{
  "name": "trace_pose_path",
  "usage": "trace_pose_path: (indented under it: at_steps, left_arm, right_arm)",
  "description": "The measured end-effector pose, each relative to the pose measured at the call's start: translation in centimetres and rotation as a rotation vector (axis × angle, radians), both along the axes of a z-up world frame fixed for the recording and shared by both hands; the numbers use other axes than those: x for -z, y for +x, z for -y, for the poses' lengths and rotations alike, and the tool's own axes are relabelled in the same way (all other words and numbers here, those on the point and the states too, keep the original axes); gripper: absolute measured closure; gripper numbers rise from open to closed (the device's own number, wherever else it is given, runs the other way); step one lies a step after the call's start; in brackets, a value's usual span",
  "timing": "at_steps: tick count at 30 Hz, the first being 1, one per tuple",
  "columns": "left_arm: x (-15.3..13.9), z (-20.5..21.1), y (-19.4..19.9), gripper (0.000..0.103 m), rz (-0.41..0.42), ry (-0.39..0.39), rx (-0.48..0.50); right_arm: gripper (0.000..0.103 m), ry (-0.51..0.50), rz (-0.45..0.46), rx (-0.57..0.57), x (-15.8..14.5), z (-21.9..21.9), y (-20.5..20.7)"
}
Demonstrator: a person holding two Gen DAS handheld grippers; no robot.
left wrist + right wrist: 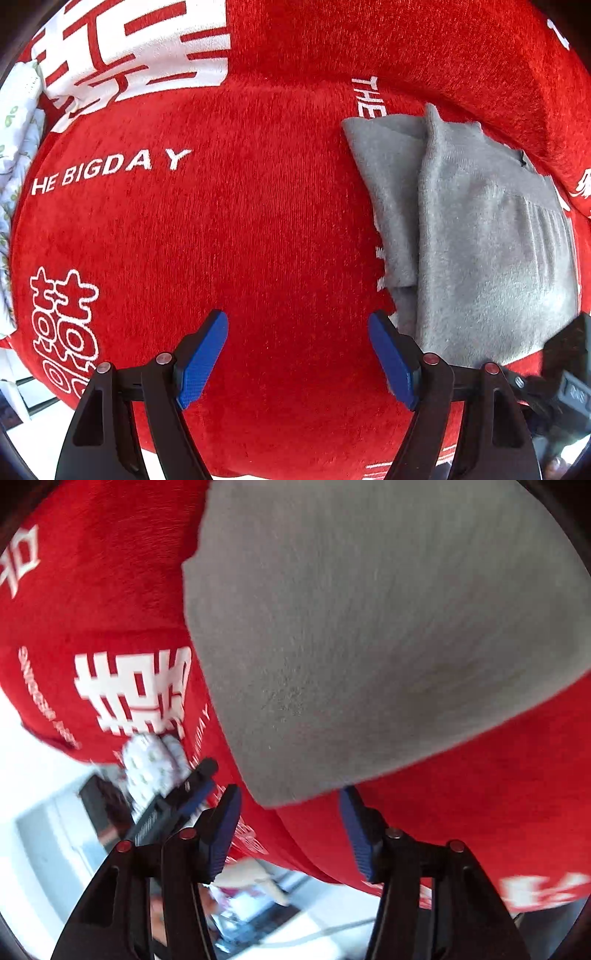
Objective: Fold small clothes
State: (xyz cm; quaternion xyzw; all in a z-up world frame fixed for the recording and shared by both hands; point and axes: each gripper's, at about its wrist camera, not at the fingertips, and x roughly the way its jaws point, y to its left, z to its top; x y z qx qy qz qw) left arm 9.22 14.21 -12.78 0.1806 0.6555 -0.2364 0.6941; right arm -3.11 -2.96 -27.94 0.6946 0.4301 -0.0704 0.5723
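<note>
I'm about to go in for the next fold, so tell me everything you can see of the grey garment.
The grey garment is soft, fuzzy knit, lying folded on the red cloth, with one layer lapped over another along a lengthwise fold. A ribbed band shows near its far right edge, and a ragged edge on its left side. It lies right of the open left tongs, untouched. The open right tongs sit at its near edge, not gripping it.

left tool (297,356) jaws spread, empty; right tool (290,832) likewise.

red cloth (258,221): "HE BIGDAY"; "THE"; white double-happiness characters
</note>
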Motion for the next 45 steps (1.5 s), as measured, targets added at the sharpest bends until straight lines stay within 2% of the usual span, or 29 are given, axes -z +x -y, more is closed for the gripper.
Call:
trace_pose_path:
  at_steps: [2, 3, 5, 8, 10, 14, 15, 18, 19, 21, 22, 24, 26, 29, 30, 32, 36, 43, 45]
  left_arm:
    - [0.0, -0.1, 0.0, 0.023, -0.001, -0.007, 0.007]
    - [0.0, -0.1, 0.0, 0.023, -0.004, -0.012, 0.014]
    - [-0.2, -0.2, 0.0, 0.023, -0.004, -0.020, 0.021]
    - [-0.6, -0.2, -0.2, 0.023, 0.003, -0.034, 0.035]
    - [-0.5, 0.0, -0.4, 0.023, 0.003, -0.033, 0.050]
    - [-0.3, 0.9, -0.6, 0.023, 0.007, -0.027, 0.063]
    - [-0.6, 1.3, -0.5, 0.023, 0.016, -0.043, 0.069]
    - [-1.1, 3.1, 0.2, 0.023, 0.035, -0.073, 0.087]
    - [-1.2, 3.8, 0.4, 0.023, 0.040, -0.083, 0.092]
    - [-1.2, 5.5, 1.1, 0.023, 0.061, -0.100, 0.104]
    - [-1.1, 6.1, 1.4, 0.023, 0.064, -0.102, 0.108]
    - [-0.6, 8.0, 2.1, 0.023, 0.067, -0.108, 0.113]
    - [0.2, 9.3, 2.5, 0.023, 0.079, -0.103, 0.116]
    - [2.6, 10.6, 3.4, 0.023, 0.101, -0.021, 0.127]
    - [3.4, 10.4, 3.8, 0.022, 0.084, -0.005, 0.118]
    - [3.5, 9.6, 4.5, 0.020, 0.053, -0.029, 0.083]
    - [3.0, 7.9, 5.3, 0.020, 0.078, 0.024, 0.070]
    - [2.0, 6.3, 5.7, 0.020, 0.068, 0.027, 0.051]
    - [1.9, 6.3, 5.7, 0.020, 0.066, 0.027, 0.052]
  right_arm:
    - [0.044, 0.039, 0.016, 0.056, 0.7, -0.5, 0.4]
    - [0.059, 0.053, 0.028, 0.083, 0.8, -0.6, 0.6]
    - [0.095, 0.053, 0.053, 0.091, 0.2, -0.5, 1.2]
    - [0.095, -0.066, 0.036, -0.029, -2.1, -0.7, 2.9]
    - [0.096, -0.133, -0.021, -0.123, -2.5, -1.3, 3.4]
    - [0.095, -0.123, -0.115, -0.149, -0.4, -2.2, 2.9]
    - [0.091, -0.105, -0.111, -0.143, -0.3, -2.3, 2.9]
    - [0.090, -0.069, -0.122, -0.218, -1.2, -2.2, 2.9]
    - [0.090, -0.075, -0.101, -0.250, -2.2, -2.1, 2.9]
    - [0.090, -0.141, -0.049, -0.292, -4.5, -1.6, 3.0]
    - [0.090, -0.213, -0.028, -0.304, -6.1, -0.8, 2.9]
    - [0.090, -0.356, -0.037, -0.290, -8.3, 1.5, 2.7]
    - [0.090, -0.455, -0.074, -0.239, -9.1, 4.6, 2.3]
    - [0.090, -0.503, -0.129, -0.198, -8.2, 8.0, 1.9]
    - [0.090, -0.513, -0.160, -0.201, -7.7, 8.9, 2.0]
    - [0.090, -0.518, -0.243, -0.217, -6.3, 9.9, 1.7]
    - [0.090, -0.524, -0.256, -0.221, -6.3, 10.1, 0.3]
    - [0.090, -0.532, -0.240, -0.230, -8.1, 8.6, -0.7]
    - [0.079, -0.527, -0.232, -0.237, -8.3, 8.3, -0.6]
